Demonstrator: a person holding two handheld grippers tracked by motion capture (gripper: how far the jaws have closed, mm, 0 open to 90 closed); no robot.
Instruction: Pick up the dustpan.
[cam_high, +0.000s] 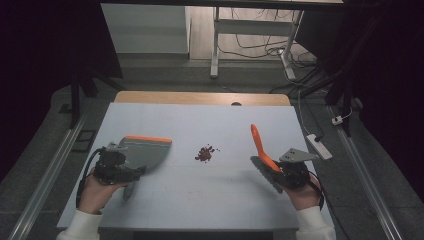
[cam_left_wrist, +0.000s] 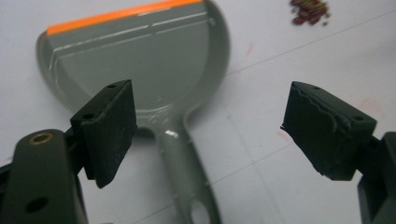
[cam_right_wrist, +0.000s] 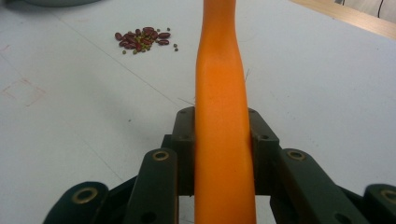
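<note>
A grey dustpan (cam_high: 145, 152) with an orange lip lies flat on the left of the table, its handle pointing toward me. My left gripper (cam_high: 139, 170) hovers over that handle, open. In the left gripper view the dustpan (cam_left_wrist: 140, 60) and its handle run between the wide-apart pads (cam_left_wrist: 109, 130), which do not touch it. My right gripper (cam_high: 277, 170) is shut on the orange handle of a brush (cam_high: 260, 145), whose grey bristles hang by the gripper. The handle (cam_right_wrist: 219, 84) rises between the closed jaws. A small pile of red beans (cam_high: 205, 153) (cam_left_wrist: 310, 10) (cam_right_wrist: 142, 38) lies mid-table.
A pale blue sheet (cam_high: 200, 200) covers the table, with a wooden strip (cam_high: 200, 97) bare at the far edge. A white power strip (cam_high: 320, 146) lies just off the right edge. Desk legs and cables (cam_high: 260, 50) stand on the floor beyond.
</note>
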